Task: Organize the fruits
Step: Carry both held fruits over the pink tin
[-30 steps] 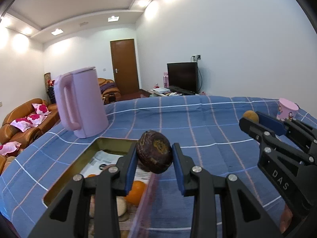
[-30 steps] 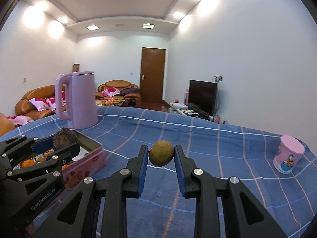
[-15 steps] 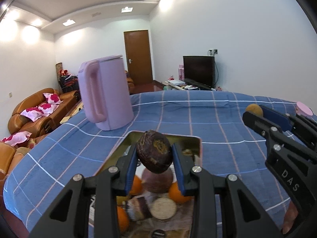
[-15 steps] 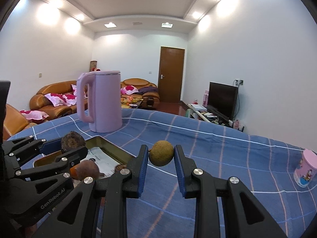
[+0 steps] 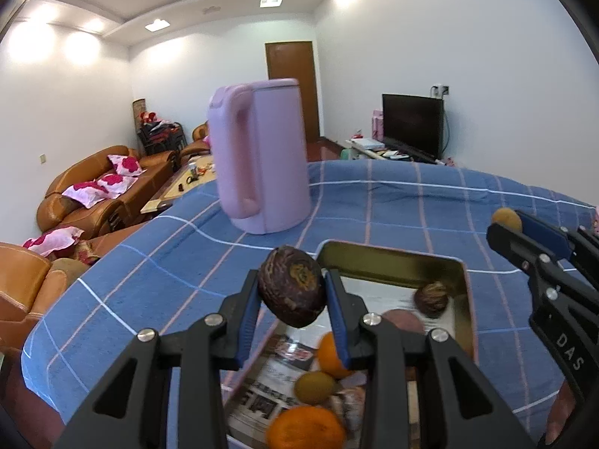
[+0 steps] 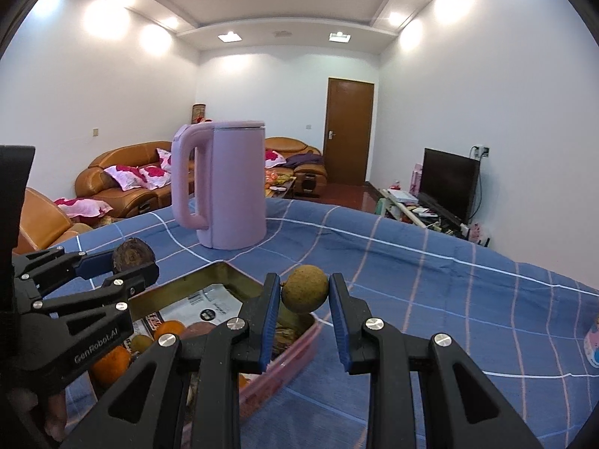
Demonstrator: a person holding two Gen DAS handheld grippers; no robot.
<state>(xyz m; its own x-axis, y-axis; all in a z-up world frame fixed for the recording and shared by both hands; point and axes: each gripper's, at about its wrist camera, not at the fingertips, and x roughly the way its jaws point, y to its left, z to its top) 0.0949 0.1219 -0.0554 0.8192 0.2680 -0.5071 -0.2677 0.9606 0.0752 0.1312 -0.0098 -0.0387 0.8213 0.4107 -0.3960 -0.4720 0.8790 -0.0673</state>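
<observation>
Table (image 5: 411, 202): carrying a blue checked cloth, and on it the tin.
Kettle (image 5: 262, 153): pink, standing upright beyond the tin.
Tin (image 5: 462, 299): open, rectangular, lined with newspaper, holding oranges (image 5: 305, 428) and other small fruits.
Left gripper (image 5: 292, 292): fingers clamping a dark wrinkled fruit (image 5: 292, 290), hanging above the tin's near left edge.
Right gripper (image 6: 304, 290): fingers clamping a small tan round fruit (image 6: 304, 288), hanging over the tin's right corner.
</observation>
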